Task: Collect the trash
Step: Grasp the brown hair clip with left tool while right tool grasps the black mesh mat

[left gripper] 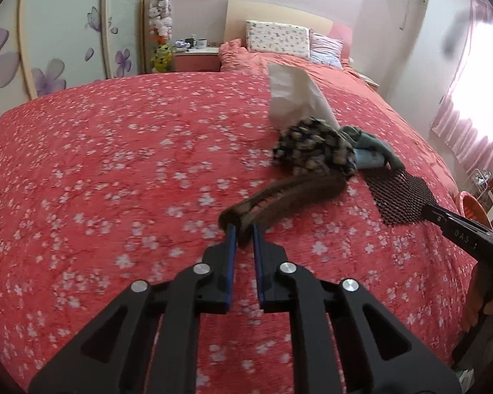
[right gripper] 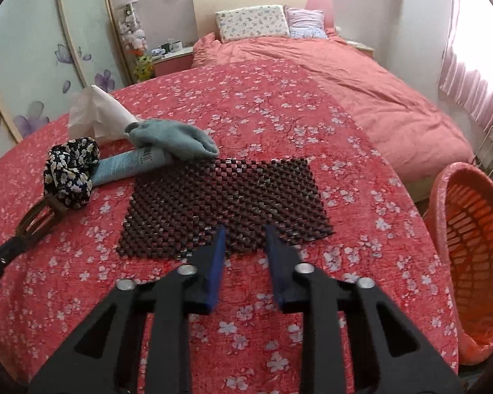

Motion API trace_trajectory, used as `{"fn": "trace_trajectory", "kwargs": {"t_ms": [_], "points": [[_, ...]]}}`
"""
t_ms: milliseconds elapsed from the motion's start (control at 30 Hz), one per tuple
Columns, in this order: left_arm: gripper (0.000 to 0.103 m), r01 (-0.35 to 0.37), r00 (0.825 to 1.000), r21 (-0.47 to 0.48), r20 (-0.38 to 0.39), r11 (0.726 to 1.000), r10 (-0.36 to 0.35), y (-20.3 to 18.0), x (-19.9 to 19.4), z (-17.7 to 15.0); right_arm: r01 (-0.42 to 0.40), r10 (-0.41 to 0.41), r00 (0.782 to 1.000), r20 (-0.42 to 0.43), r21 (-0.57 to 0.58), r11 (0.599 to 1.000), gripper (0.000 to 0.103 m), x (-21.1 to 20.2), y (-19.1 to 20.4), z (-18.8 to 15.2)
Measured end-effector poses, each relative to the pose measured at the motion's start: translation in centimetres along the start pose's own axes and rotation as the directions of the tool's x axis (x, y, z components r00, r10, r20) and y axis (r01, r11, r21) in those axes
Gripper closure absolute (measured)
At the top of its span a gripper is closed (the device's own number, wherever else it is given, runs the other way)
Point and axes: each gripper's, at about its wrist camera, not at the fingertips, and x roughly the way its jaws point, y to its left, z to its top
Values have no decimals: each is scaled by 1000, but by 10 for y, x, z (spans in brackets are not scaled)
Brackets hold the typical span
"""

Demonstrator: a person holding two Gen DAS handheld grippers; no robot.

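My left gripper (left gripper: 244,233) is shut on the near end of a brown hair clip (left gripper: 286,193) lying on the red floral bedspread (left gripper: 115,164). Just past the clip are a floral scrunchie (left gripper: 315,146), a crumpled white tissue (left gripper: 292,95), a teal sock (left gripper: 368,141) and a pale blue tube (left gripper: 371,159). My right gripper (right gripper: 246,239) stands open over the near edge of a dark beaded mat (right gripper: 226,197), with the mat's edge showing between its fingertips. The tissue (right gripper: 95,115), the tube (right gripper: 128,165) and the sock (right gripper: 174,141) lie left of the mat.
An orange plastic basket (right gripper: 470,249) stands tilted at the bed's right edge. Pillows (right gripper: 253,23) lie at the far headboard, and a nightstand (right gripper: 171,55) with mugs stands beside them. A flowered wardrobe (left gripper: 65,39) lines the left wall. Pink curtains (left gripper: 470,105) hang on the right.
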Motion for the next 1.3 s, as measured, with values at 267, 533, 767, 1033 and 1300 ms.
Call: {"fn": "trace_trajectory", "kwargs": {"t_ms": [267, 533, 767, 1033, 1300], "points": [[54, -6, 1000, 15, 13, 1000, 6, -1, 2, 6, -32, 32, 999, -11, 34, 999, 99, -5, -8, 0], [62, -8, 1000, 104, 19, 995, 6, -20, 13, 16, -43, 43, 999, -16, 30, 999, 99, -4, -4, 3], [76, 38, 999, 54, -22, 998, -37, -23, 6, 15, -42, 42, 999, -23, 29, 999, 99, -3, -4, -1], [58, 16, 998, 73, -61, 997, -11, -44, 15, 19, -42, 42, 999, -22, 26, 999, 99, -5, -2, -5], [67, 2, 996, 102, -84, 995, 7, -55, 35, 16, -30, 30, 999, -21, 31, 999, 99, -5, -8, -6]]}}
